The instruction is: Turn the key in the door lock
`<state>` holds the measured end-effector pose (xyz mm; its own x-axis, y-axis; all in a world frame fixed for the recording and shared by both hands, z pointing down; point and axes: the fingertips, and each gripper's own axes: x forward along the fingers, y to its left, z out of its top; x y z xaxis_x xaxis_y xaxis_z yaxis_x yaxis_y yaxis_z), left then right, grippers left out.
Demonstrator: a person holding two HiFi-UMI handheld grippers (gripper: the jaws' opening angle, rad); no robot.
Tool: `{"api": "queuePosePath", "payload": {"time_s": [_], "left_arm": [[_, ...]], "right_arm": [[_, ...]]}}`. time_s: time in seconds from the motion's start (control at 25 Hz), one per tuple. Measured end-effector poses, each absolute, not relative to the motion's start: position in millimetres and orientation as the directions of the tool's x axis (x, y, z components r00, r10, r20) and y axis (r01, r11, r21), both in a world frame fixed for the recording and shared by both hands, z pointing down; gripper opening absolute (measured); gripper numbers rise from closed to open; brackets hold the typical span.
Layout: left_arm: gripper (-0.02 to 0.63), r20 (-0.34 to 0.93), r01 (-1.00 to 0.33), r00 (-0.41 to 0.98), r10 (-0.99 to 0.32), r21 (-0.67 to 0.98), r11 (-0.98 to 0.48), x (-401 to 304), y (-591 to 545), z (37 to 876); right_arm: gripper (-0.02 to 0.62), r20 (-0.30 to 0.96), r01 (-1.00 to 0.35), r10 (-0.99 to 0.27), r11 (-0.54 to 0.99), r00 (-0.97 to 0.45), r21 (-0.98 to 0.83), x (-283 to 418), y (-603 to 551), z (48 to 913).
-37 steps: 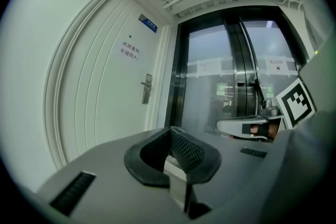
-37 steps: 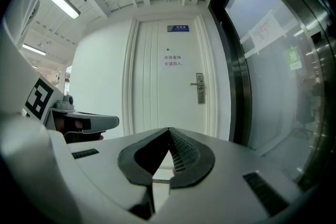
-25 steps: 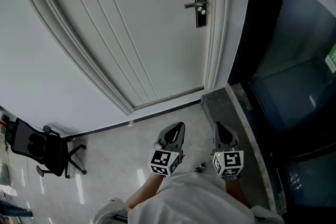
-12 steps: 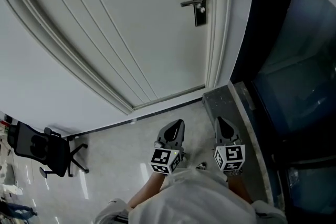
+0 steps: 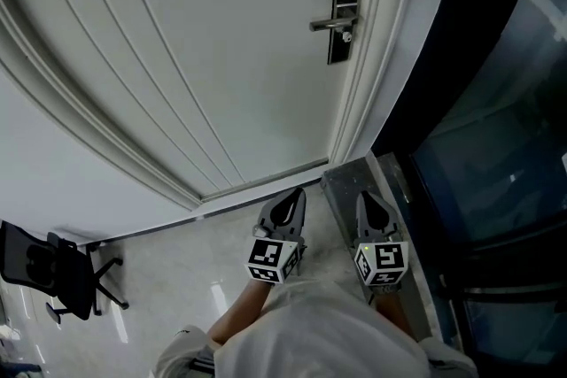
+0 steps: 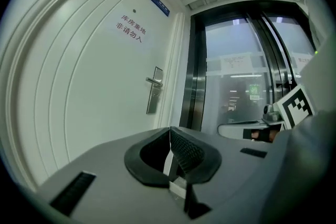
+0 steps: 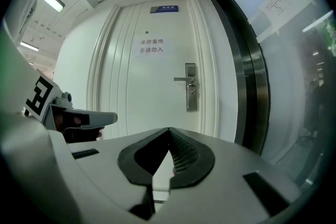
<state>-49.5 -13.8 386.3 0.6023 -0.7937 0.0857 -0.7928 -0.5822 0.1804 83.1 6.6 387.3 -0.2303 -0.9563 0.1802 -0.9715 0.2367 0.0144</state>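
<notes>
Facing the white door (image 5: 239,57), we are not yet close enough to reach the door lock (image 5: 345,13). It sits on the door's right side, well apart from both tongs. The left tongs (image 5: 295,195) and the right tongs (image 5: 365,197) are both pinched shut with nothing in them, side by side low over the floor (image 5: 177,261). A small bit (image 5: 348,36) under the lever handle (image 5: 330,24) may be the key, but it is too tiny for us to tell. We think the job now is to get closer. To do it well, we should aim the right tongs at the lock, open them just before the key, pinch its flat part and turn slowly. We see no boxes or bins to look into
</notes>
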Motion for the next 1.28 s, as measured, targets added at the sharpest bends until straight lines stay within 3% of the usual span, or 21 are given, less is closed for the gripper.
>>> {"api": "queuePosePath", "payload": {"time_s": [0.44,0.84,1.28], "left_arm": [[0.011,0.072,-0.692,0.721,-0.69,0.148,-0.707,-48,-126,380],[0.011,0.067,-0.696,0.716,-0.695,0.151,-0.702,-51,-180,386],[0.011,0.057,-0.704,0.711,-0.701,0.067,-0.707,6,-246,365]], "right_arm": [[0.0,0.173,-0.992,-0.979,0.119,-0.111,0.036,69,-97,384],[0.0,0.184,-0.986,-0.976,0.133,-0.112,0.104,58,-144,383],[0.0,0.167,-0.925,-0.974,0.2,-0.153,0.322,110,-233,376]]}}
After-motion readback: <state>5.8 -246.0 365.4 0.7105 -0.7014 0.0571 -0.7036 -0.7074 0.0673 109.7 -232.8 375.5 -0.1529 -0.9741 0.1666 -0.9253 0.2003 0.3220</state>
